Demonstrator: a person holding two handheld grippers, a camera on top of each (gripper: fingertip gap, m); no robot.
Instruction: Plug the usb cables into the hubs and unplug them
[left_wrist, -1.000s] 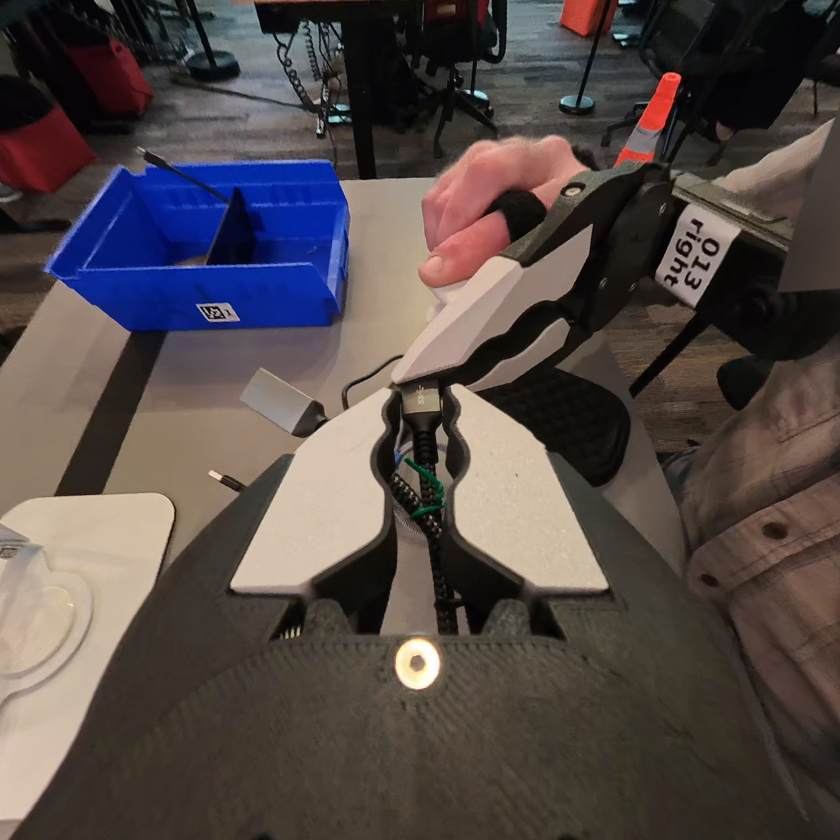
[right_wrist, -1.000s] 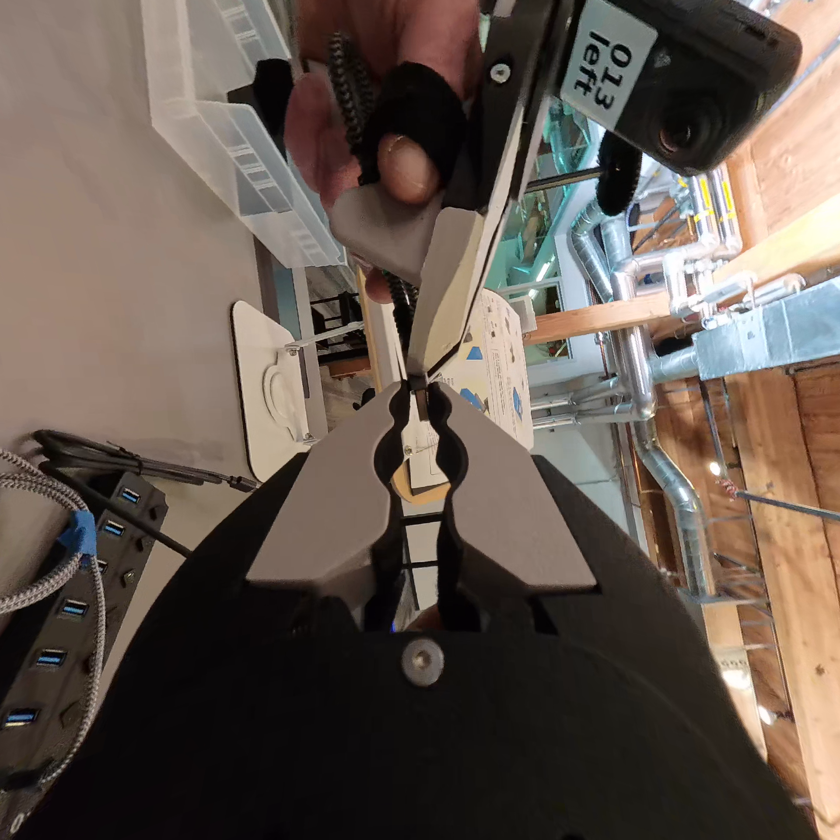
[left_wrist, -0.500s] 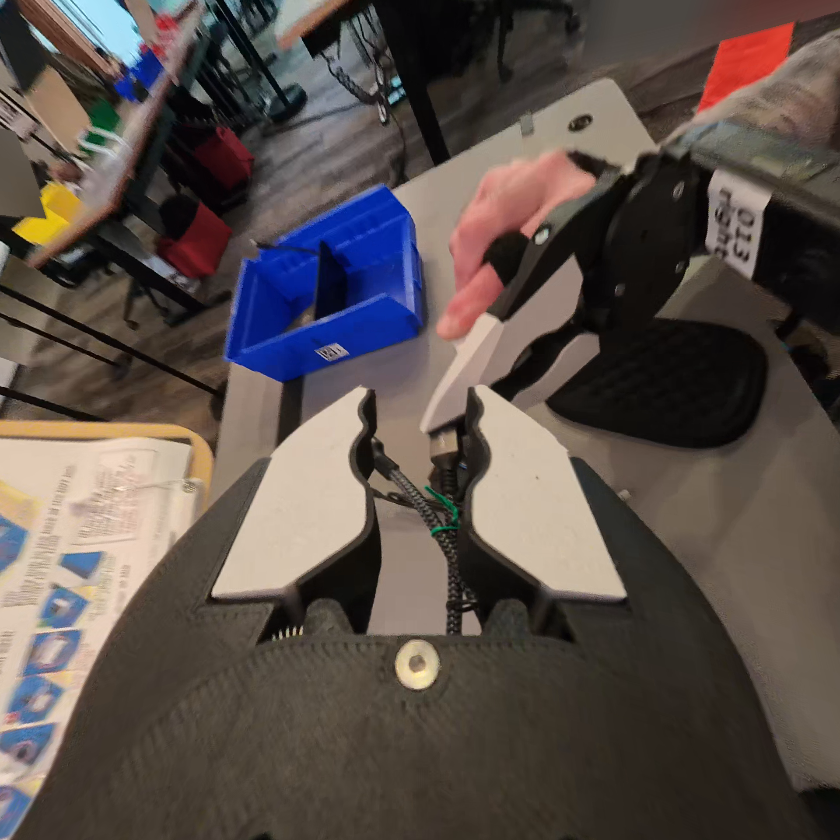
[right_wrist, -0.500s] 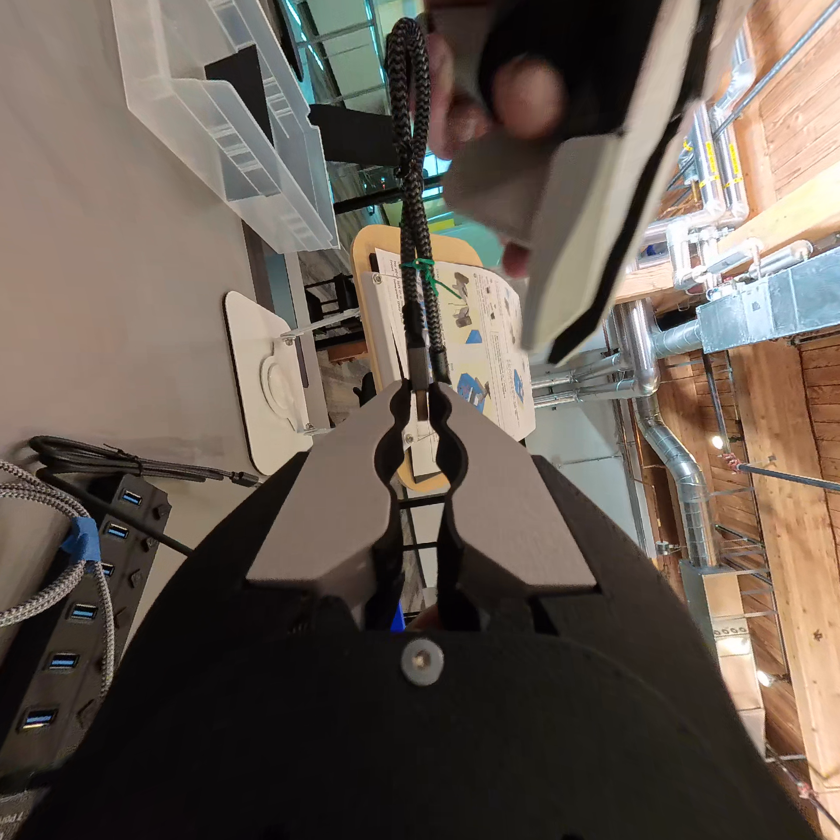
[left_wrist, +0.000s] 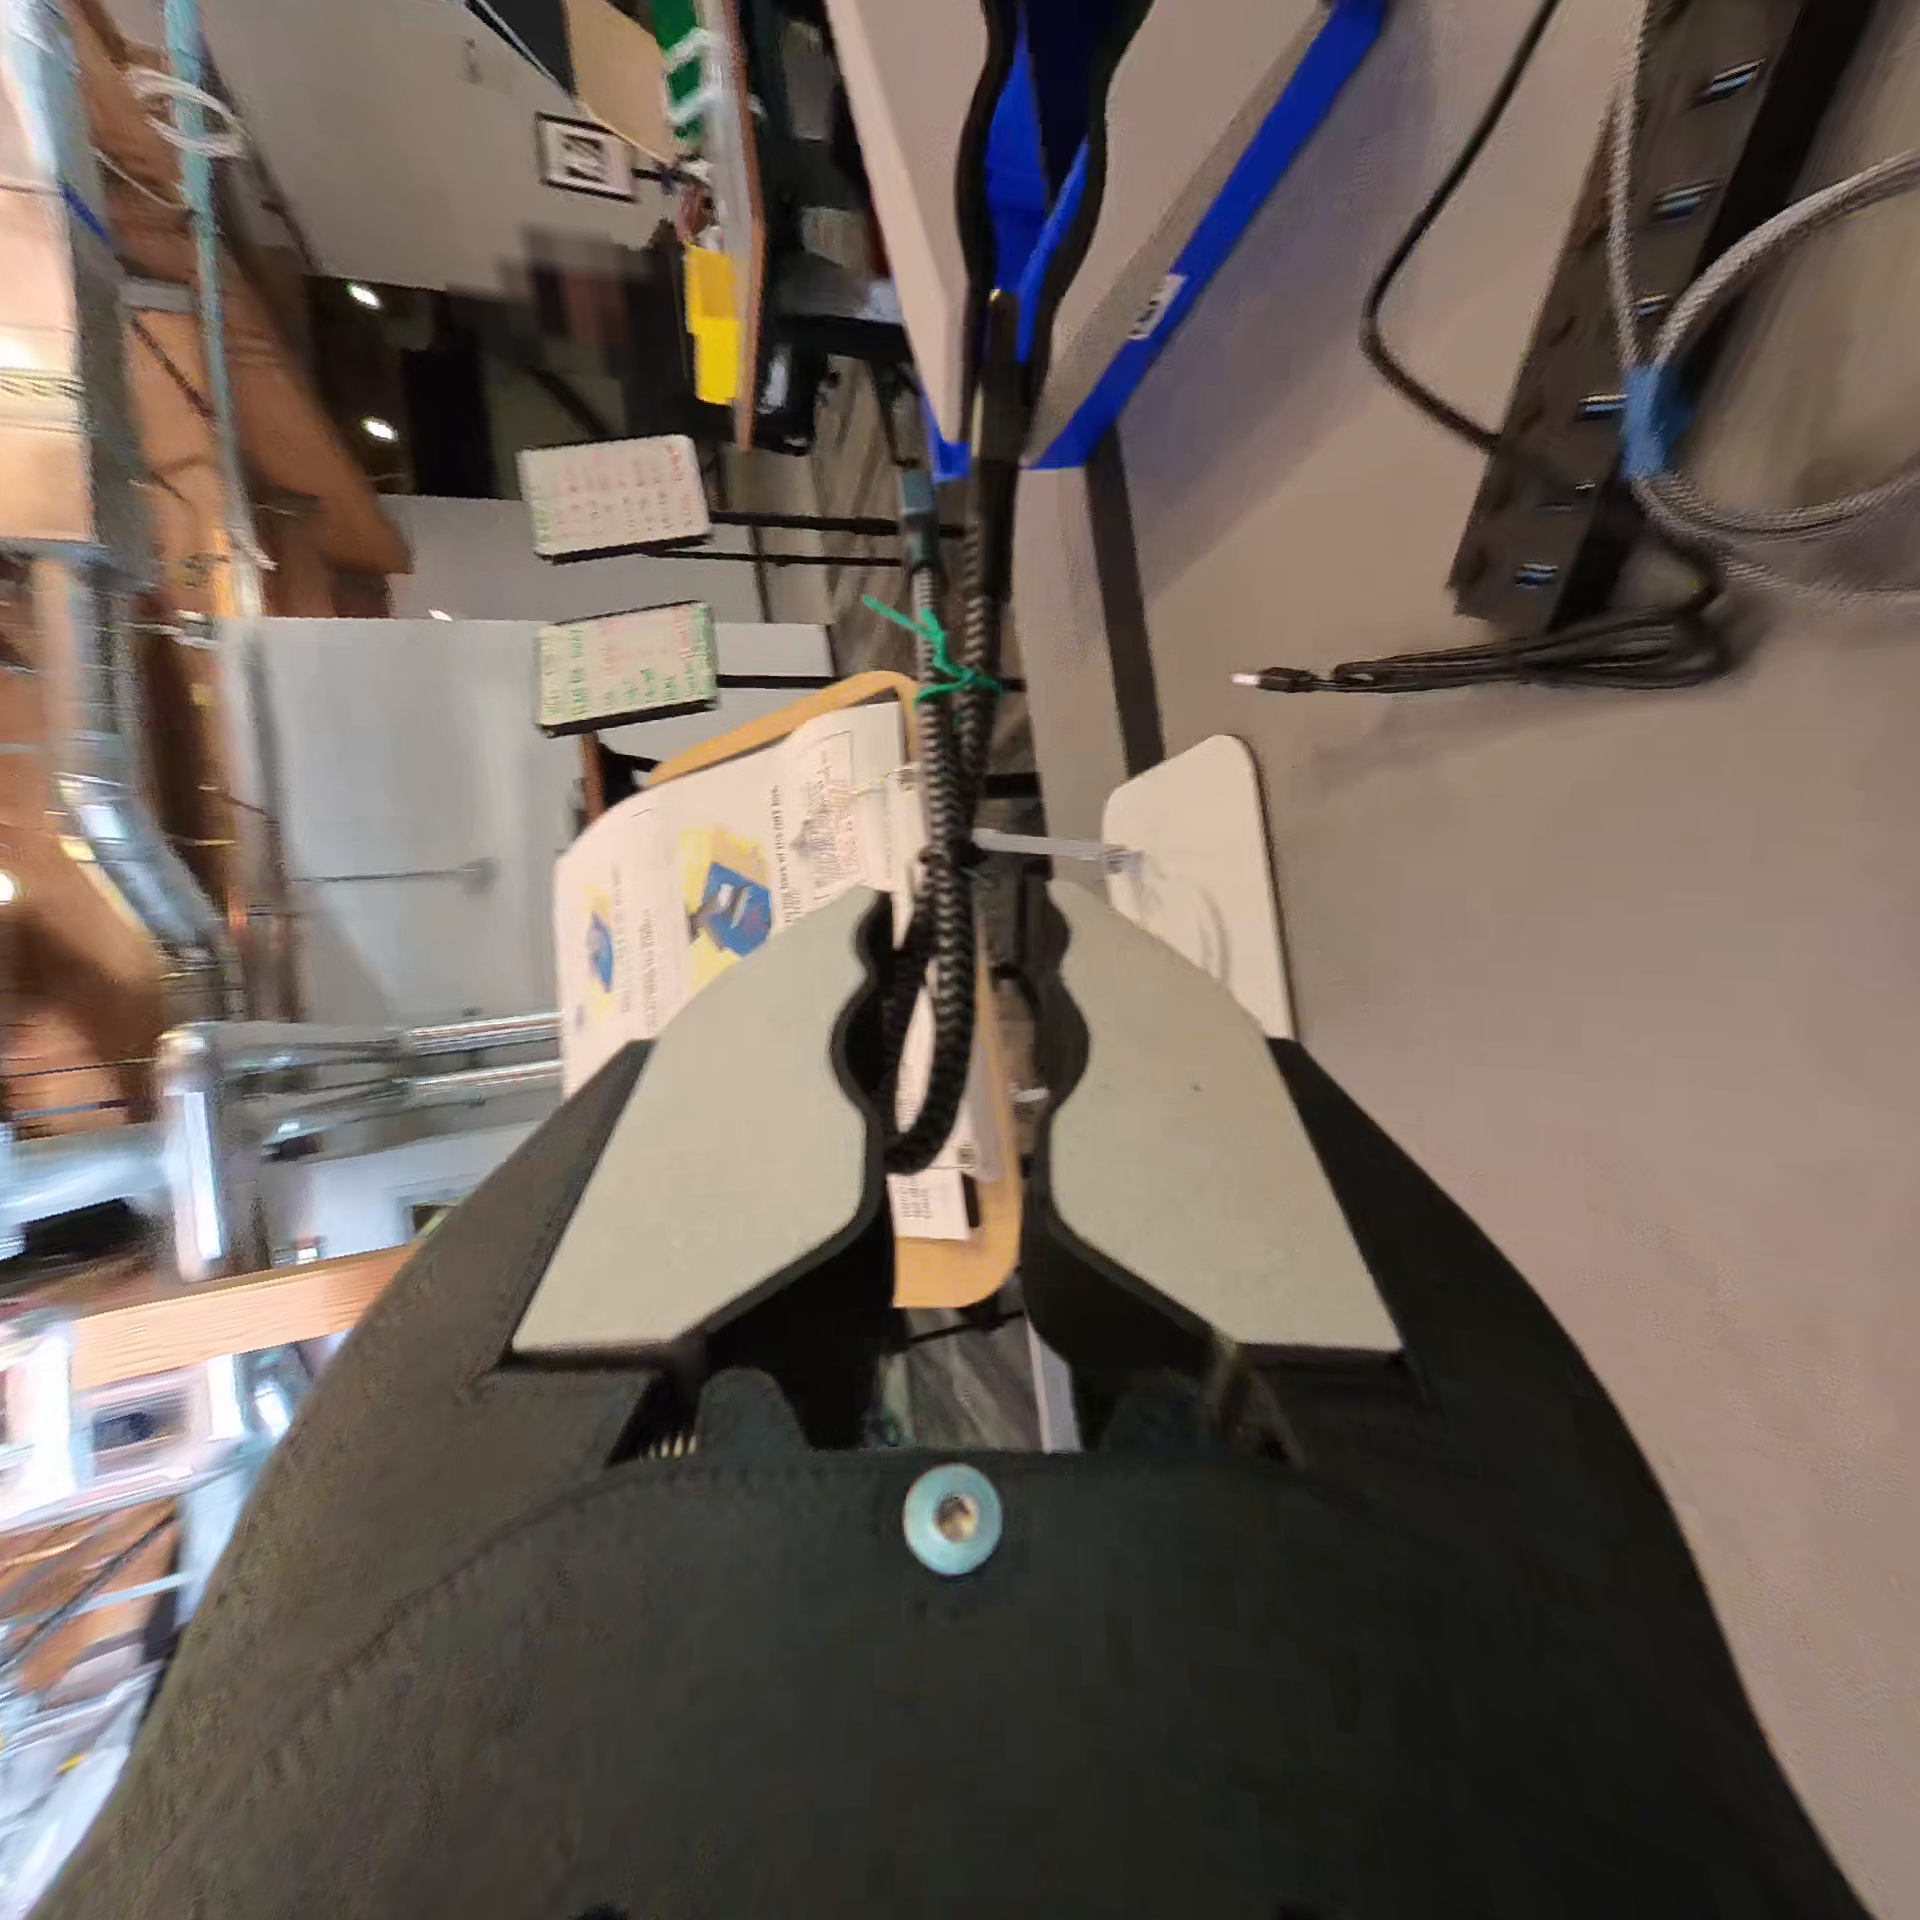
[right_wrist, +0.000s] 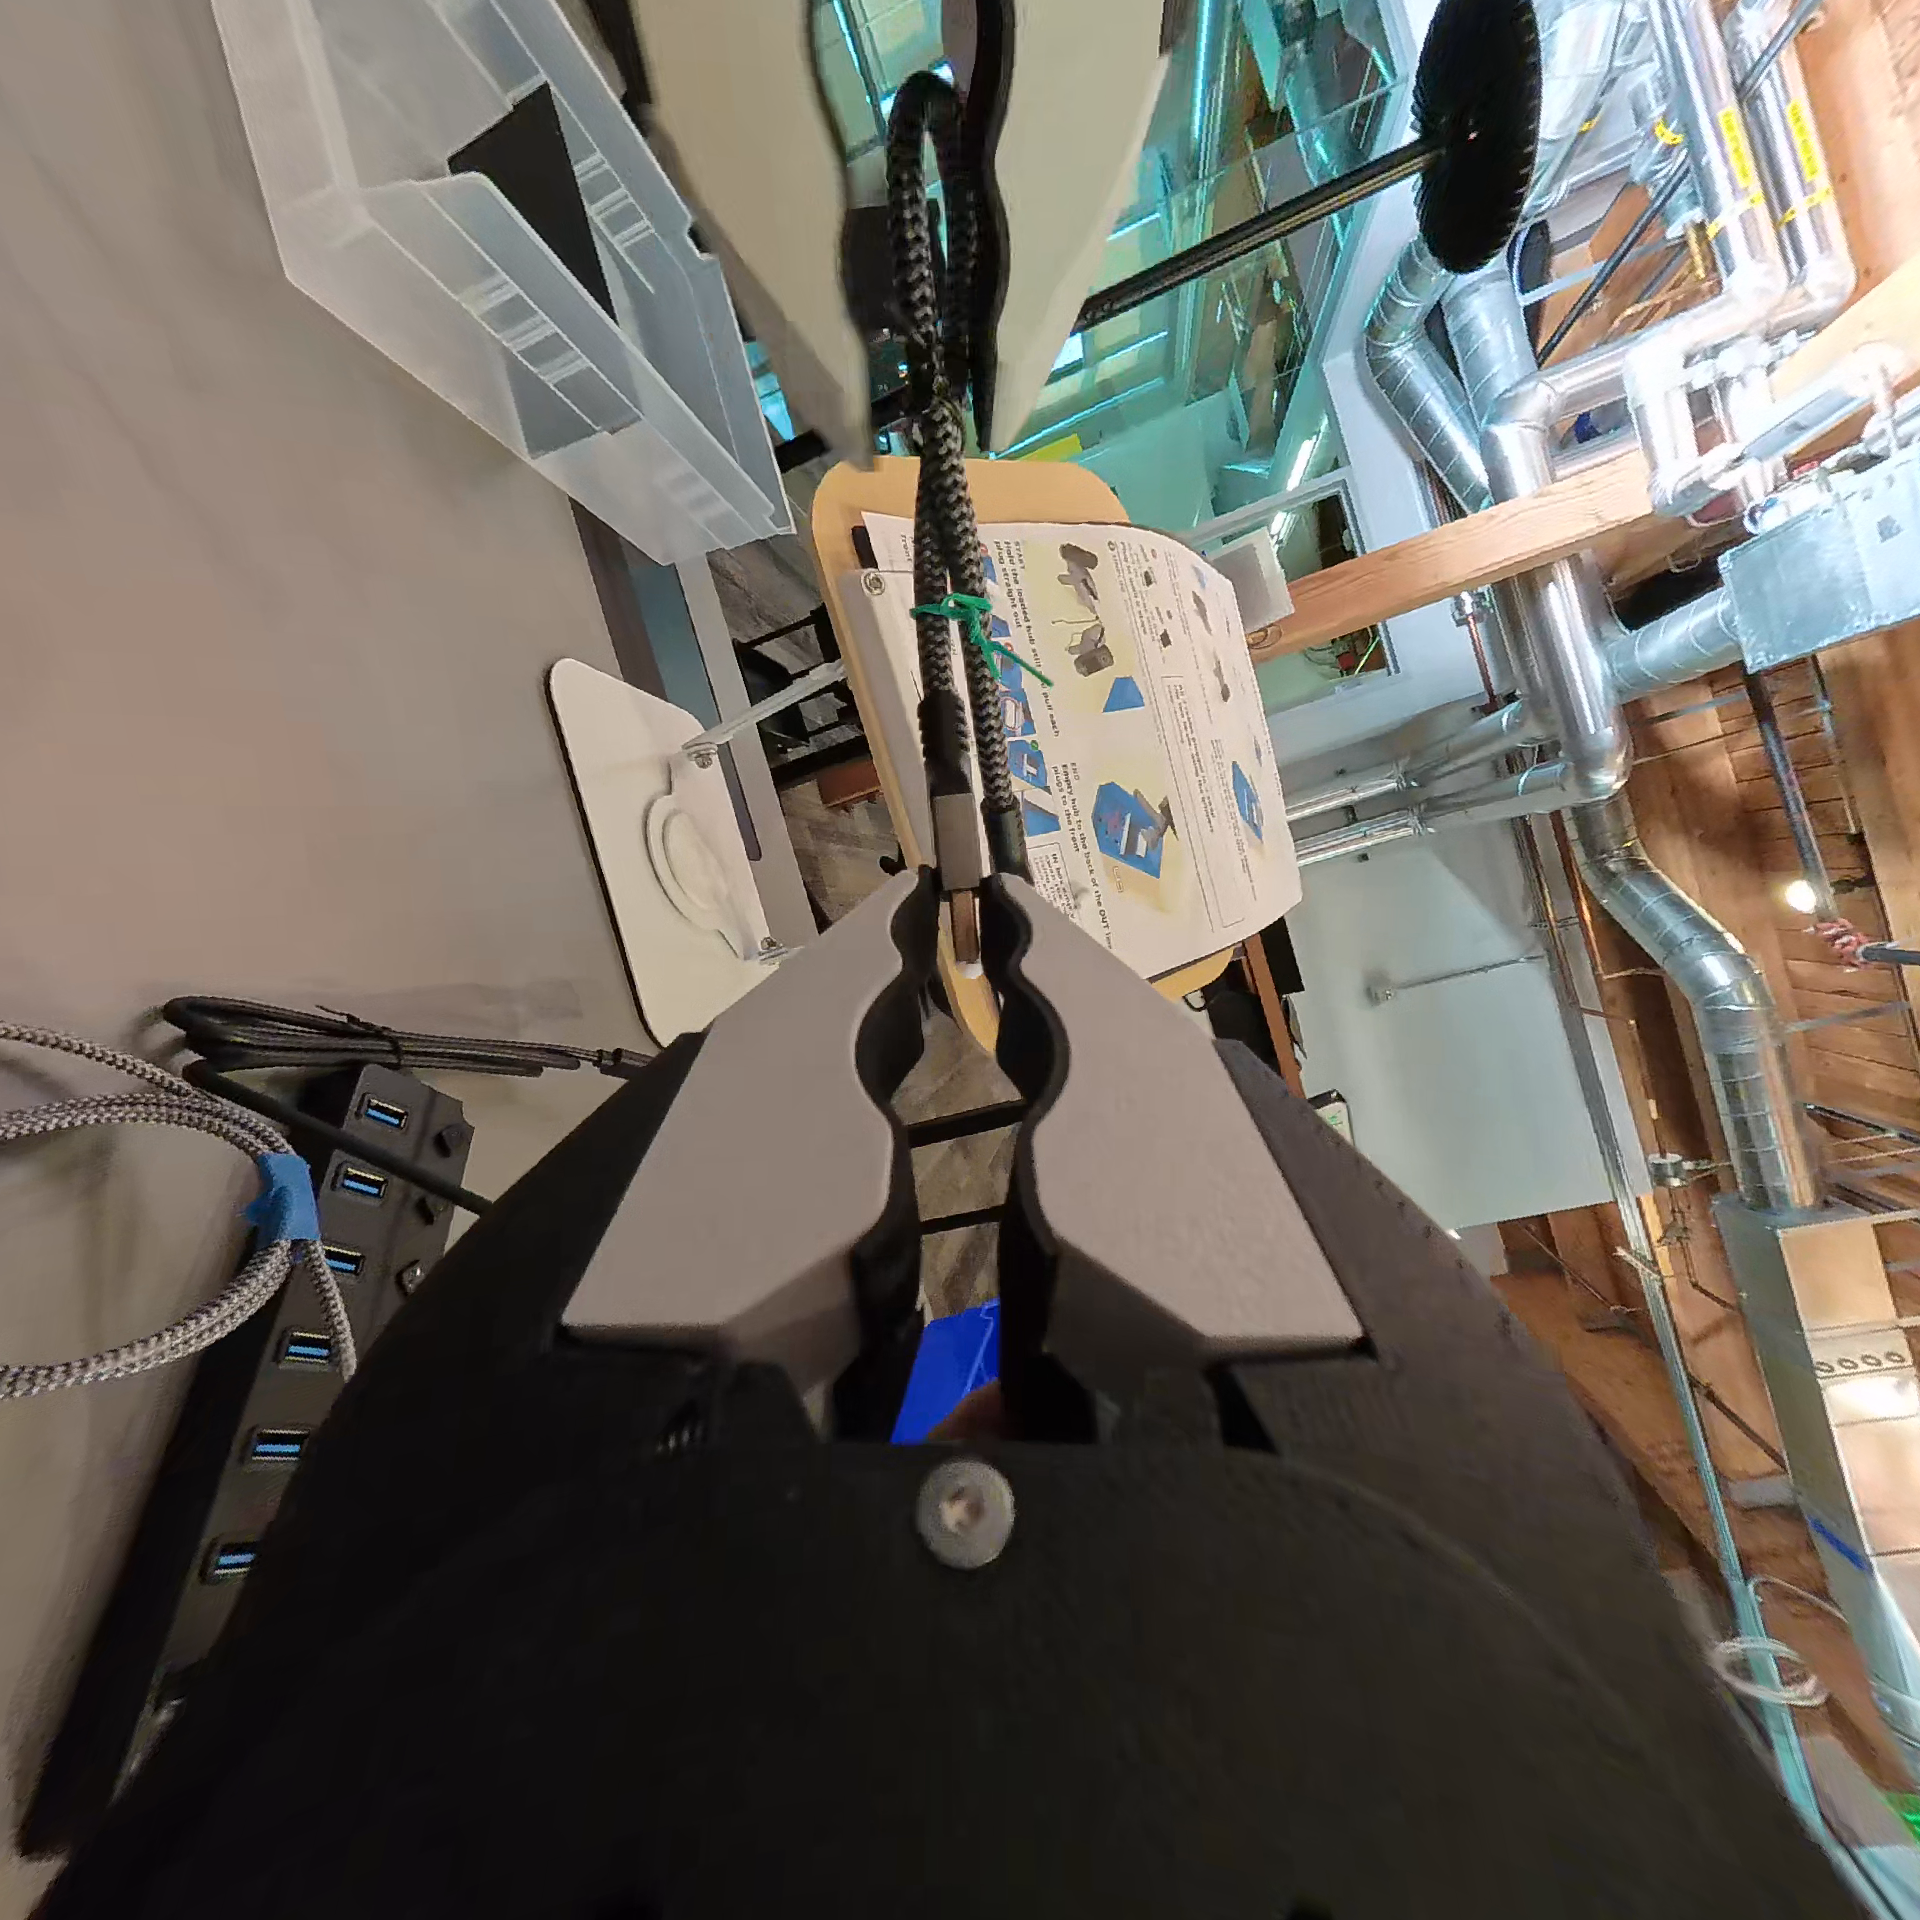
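The braided USB cable (right_wrist: 948, 582), folded double and bound by a green tie (right_wrist: 971, 623), is pinched at its plug by the nearly closed right hand-held gripper (right_wrist: 964, 902), presumably to aim it. The left hand-held gripper (left_wrist: 961, 914) stands open around the loop. The black hub (right_wrist: 312, 1351) lies on the tabletop (right_wrist: 260, 623), near left.

We see the braided cable (right_wrist: 948, 582) strung between the two grippers, its plug end pinched at the tips of the right gripper (right_wrist: 966, 904) and its folded loop passing between the parted fingers of the left gripper (left_wrist: 961, 935); a twist tie (right_wrist: 971, 623) sits on the cable between them. On the table (right_wrist: 208, 727) lies the hub (right_wrist: 322, 1299), with a second cable (right_wrist: 125, 1091) draped over it; beyond it on the table sit a flat pad (right_wrist: 644, 831) and a clear tray (right_wrist: 499, 260), and a bin (left_wrist: 1143, 260) shows behind the right gripper in the left wrist view.
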